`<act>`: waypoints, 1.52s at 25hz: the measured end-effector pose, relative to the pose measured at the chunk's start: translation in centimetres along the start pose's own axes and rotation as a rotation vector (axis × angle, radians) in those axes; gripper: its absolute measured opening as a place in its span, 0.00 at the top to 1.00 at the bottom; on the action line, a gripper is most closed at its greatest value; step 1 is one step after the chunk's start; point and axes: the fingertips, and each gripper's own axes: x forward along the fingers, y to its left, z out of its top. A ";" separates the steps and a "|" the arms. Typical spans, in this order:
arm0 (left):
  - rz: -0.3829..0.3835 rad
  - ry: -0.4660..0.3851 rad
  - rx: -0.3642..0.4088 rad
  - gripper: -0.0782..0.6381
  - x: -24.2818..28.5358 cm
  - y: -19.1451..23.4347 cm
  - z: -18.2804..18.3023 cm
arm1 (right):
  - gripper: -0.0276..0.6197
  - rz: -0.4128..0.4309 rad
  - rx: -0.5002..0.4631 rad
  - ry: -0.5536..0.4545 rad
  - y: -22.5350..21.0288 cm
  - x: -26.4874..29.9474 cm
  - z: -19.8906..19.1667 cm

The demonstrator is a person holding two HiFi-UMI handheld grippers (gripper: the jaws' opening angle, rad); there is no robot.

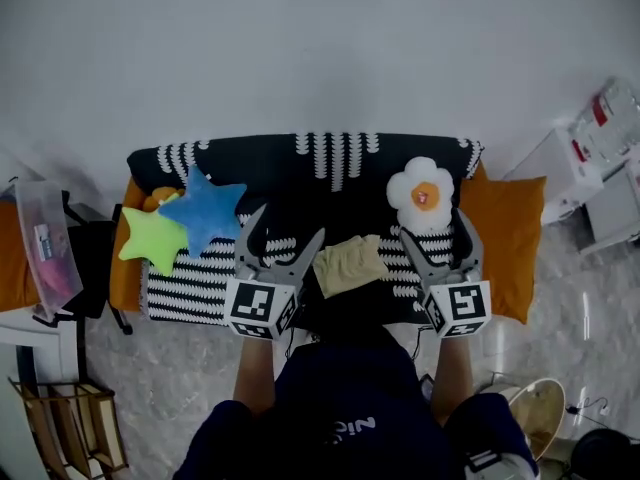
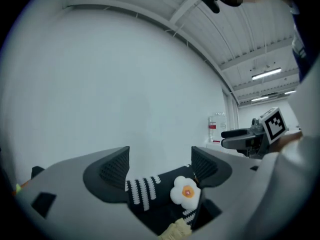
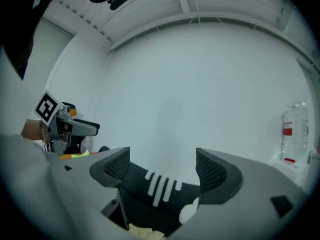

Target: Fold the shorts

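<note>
A: Shorts [image 1: 349, 264]?
B: Pale folded bundle on the striped blanket [image 1: 200, 288]. Left gripper [image 1: 292, 222] at its 9 o'clock, right gripper [image 1: 433, 224] at 3, both apart from it.
A: Jaws?
B: Both spread wide, nothing between the pads.
A: Neighbours?
B: Flower cushion [image 1: 425, 194] at the shorts' 1 o'clock, blue star cushion [image 1: 207, 214] at 10.
</note>
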 end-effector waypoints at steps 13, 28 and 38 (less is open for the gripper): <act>-0.001 -0.150 0.041 0.42 -1.3 -0.4 7.8 | 0.50 -0.009 -0.117 -0.096 1.5 -0.3 7.7; 0.096 -0.225 0.004 0.89 -3.6 2.3 7.1 | 0.95 -0.108 -0.110 -0.176 2.8 -0.6 8.9; 0.097 -0.179 0.048 0.89 -3.2 1.9 6.1 | 0.95 -0.126 -0.118 -0.196 3.4 -0.8 8.4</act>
